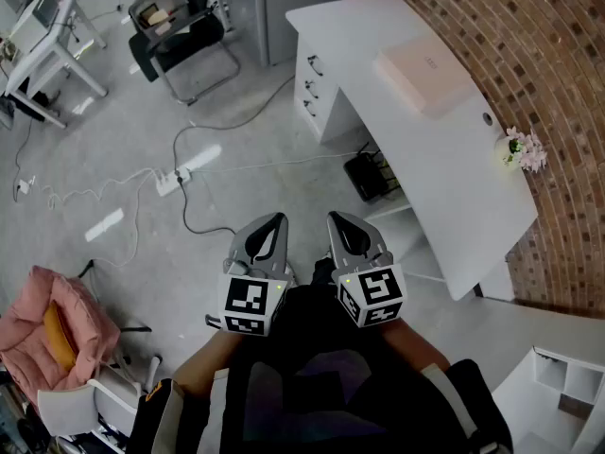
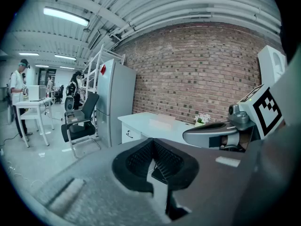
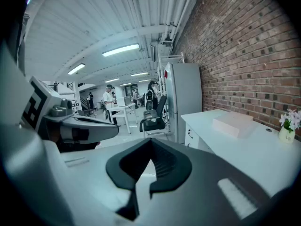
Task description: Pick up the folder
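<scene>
The folder is a pale, flat rectangular thing lying on the far part of the white desk by the brick wall. It also shows small in the left gripper view and in the right gripper view. My left gripper and right gripper are side by side close to my body, over the floor and well short of the desk. Both are shut with nothing between the jaws, as each gripper view shows.
A small vase of flowers stands at the desk's right edge, and a black basket sits under the desk. A power strip with cables lies on the floor ahead. An office chair is farther back, a pink-cushioned chair at my left.
</scene>
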Available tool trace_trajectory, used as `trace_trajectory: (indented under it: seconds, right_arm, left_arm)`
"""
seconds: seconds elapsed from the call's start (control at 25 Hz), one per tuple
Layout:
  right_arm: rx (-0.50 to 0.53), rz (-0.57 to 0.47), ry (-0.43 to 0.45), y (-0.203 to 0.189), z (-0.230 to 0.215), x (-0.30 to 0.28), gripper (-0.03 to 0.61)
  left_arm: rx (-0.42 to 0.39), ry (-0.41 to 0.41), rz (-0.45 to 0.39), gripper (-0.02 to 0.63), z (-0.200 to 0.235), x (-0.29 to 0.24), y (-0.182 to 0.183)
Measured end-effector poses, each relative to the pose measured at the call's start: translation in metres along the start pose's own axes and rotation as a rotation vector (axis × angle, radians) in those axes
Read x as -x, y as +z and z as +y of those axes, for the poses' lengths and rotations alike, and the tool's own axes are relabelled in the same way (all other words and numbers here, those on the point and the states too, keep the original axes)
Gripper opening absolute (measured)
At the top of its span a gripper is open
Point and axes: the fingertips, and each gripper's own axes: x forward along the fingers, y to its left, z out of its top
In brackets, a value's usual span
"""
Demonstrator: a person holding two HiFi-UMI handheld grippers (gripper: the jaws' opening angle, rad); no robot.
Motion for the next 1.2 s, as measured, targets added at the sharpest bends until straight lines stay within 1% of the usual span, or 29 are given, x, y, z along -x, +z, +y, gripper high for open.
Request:
trace_trajectory:
  seconds: [0.52,0.84,1.2]
  right_arm:
    - [0.010,-0.016,-0.010,0.005,0.013,0.006,0.000]
    - [-0.037,-0.041,0.006,0.006,0.016,0.009,0.002]
    - [-0.048,-0.039,0.029,0.007,0.009,0.002,0.002]
  left_arm:
    - [-0.010,-0.011,-0.017,-0.003,0.002,0.014,0.003]
    - [-0.004,-0.013,-0.018,-0.003,0.001,0.017,0.000]
    - [0.003,0.019,-0.014,-0.003,0.004,0.013,0.001]
